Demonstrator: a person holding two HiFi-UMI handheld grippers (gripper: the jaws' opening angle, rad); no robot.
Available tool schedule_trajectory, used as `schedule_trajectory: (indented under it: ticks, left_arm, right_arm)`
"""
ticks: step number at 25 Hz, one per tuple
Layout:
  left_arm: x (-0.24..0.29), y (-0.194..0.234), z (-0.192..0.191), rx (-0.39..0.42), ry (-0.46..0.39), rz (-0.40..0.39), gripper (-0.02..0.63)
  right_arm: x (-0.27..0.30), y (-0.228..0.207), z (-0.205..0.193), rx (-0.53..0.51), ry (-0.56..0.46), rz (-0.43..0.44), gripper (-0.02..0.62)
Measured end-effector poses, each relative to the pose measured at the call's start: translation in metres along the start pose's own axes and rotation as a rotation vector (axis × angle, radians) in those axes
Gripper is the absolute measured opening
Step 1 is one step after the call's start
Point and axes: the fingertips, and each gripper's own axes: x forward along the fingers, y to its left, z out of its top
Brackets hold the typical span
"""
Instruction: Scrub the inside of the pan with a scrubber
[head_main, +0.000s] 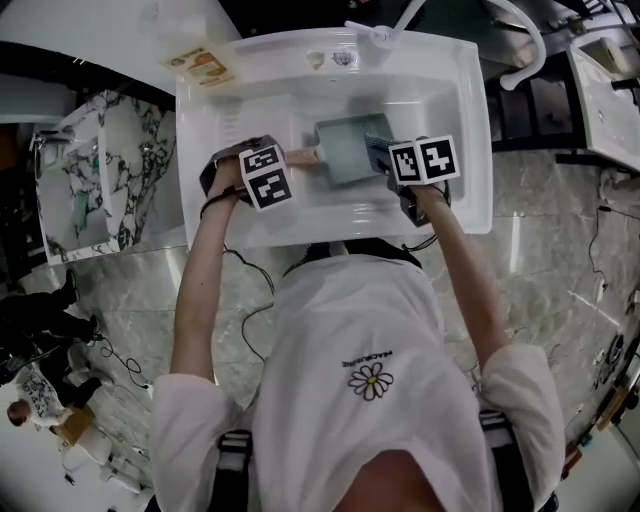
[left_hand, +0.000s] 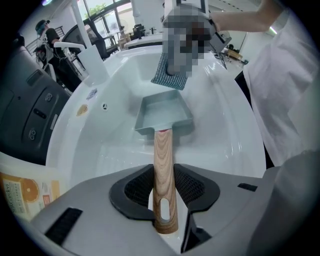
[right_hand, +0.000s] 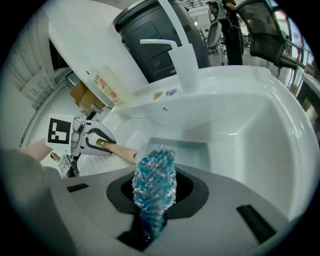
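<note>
A square pale-green pan (head_main: 348, 148) (left_hand: 165, 115) (right_hand: 192, 150) with a wooden handle (left_hand: 163, 175) (right_hand: 116, 149) lies in the white sink (head_main: 460, 120). My left gripper (head_main: 262, 176) (left_hand: 164, 200) is shut on the handle and holds the pan level. My right gripper (head_main: 420, 165) (right_hand: 152, 200) is shut on a blue sparkly scrubber (right_hand: 154, 182) (head_main: 378, 152) (left_hand: 167, 75), which hangs just above the pan's far rim, clear of the pan's floor.
A tap (head_main: 378, 35) (right_hand: 180, 55) stands at the sink's far rim, with stickers beside it. A dark machine (right_hand: 155, 25) (left_hand: 30, 110) sits behind the sink. A drain hole (left_hand: 104, 106) shows on the basin wall. Marble counter (head_main: 560, 220) flanks the sink.
</note>
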Motion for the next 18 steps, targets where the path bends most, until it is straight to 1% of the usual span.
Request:
schedule_trajectory:
  ticks: [3, 7, 11, 15, 18]
  left_arm:
    - [0.005, -0.002, 0.005, -0.013, -0.001, 0.000, 0.138]
    - [0.009, 0.000, 0.007, -0.014, 0.004, 0.015, 0.138]
    - [0.009, 0.000, 0.006, -0.016, 0.003, 0.022, 0.143]
    - [0.009, 0.001, 0.006, -0.064, -0.004, 0.022, 0.149]
    - [0.001, 0.003, 0.006, -0.099, -0.030, 0.015, 0.190]
  right_arm:
    - [-0.005, -0.001, -0.009, 0.005, -0.011, -0.026, 0.063]
    - [-0.004, 0.002, -0.020, 0.065, -0.030, -0.020, 0.063]
    - [-0.003, 0.005, -0.027, 0.082, -0.029, -0.015, 0.063]
    - [-0.006, 0.005, -0.028, 0.086, -0.034, -0.017, 0.063]
    - [-0.009, 0.007, -0.022, 0.085, -0.051, -0.015, 0.063]
